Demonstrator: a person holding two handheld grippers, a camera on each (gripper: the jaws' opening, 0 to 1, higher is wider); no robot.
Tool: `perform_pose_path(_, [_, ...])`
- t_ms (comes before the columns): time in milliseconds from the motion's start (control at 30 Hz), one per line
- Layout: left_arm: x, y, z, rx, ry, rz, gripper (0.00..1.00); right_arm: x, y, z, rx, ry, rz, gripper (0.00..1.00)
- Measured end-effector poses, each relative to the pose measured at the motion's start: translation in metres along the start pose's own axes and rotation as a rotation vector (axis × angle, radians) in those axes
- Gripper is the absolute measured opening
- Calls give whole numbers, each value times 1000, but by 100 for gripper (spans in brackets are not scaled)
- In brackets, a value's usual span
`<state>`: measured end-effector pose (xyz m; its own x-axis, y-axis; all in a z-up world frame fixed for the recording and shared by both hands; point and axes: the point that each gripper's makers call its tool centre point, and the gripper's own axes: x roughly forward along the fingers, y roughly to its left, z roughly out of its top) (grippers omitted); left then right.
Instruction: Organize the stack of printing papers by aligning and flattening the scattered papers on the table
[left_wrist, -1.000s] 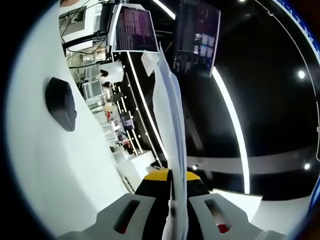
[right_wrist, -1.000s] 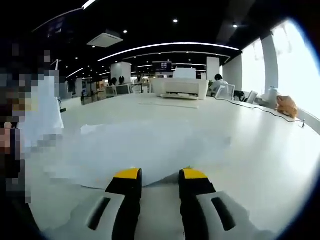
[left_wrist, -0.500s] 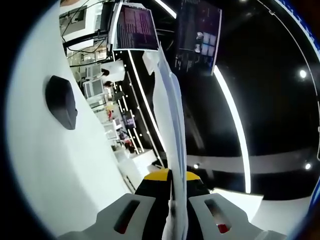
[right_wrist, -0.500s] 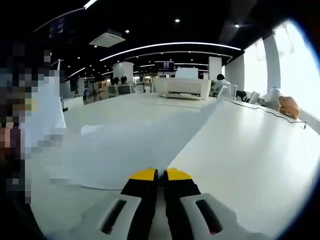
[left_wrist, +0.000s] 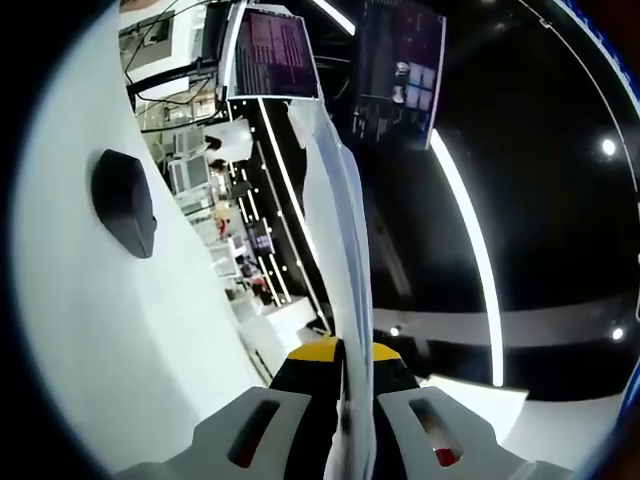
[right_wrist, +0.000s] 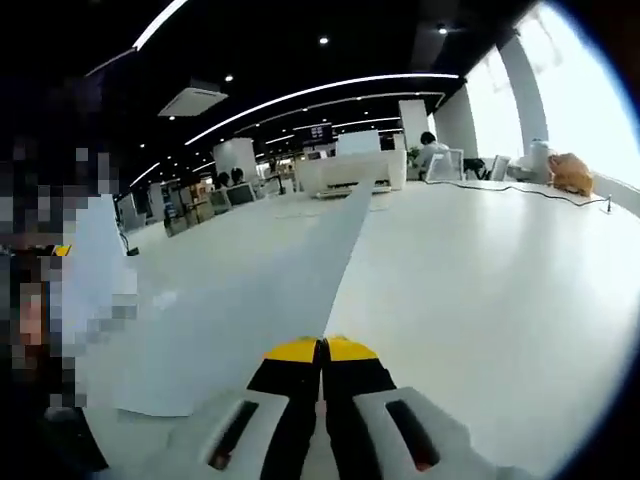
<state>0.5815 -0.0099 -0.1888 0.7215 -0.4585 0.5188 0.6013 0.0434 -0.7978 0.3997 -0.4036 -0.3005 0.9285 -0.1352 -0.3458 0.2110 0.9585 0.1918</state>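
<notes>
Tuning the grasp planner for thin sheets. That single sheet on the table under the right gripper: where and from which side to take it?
By its near edge, approached low along the table from the side facing the gripper, as the right gripper does: fingers shut on that edge. The sheet is thin and lies nearly flat, so probably only an edge offers a pinch.

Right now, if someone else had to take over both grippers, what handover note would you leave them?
Left gripper: shut on a thin sheaf of printing papers, held edge-on and upright, off the white table.
Right gripper: shut on the near edge of a paper sheet, which is lifted and stretches away over the table.
Black computer mouse lies on the table.
Done: papers gripped on both sides.
Left: bring the sheets together, square the edges, lay them flat.
</notes>
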Motion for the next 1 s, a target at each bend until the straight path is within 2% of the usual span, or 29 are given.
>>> perform_pose_path(100, [0,0,1,-3,-5,-3,6,-3,3,6,87,-12,46,0])
perform_pose_path(267, [0,0,1,-4,-8,-2,6,-7,2,16,77,-21,57,0])
perform_pose_path(400, [2,2,0,-3,-3,4,6,-18,22,55,65,-63,163,0])
perform_pose_path(533, [2,3,-2,-7,6,6,6,-30,36,92,70,-115,229,0])
perform_pose_path(633, [2,5,-1,-19,5,8,6,-37,41,110,61,-140,266,0])
perform_pose_path(667, [3,6,-1,-26,8,9,6,-39,48,120,72,-145,314,0])
perform_pose_path(767, [4,6,-2,-18,14,11,6,-42,59,129,73,-149,352,0])
perform_pose_path(1000, [4,5,-4,-19,24,11,6,-43,78,141,-49,-122,375,0])
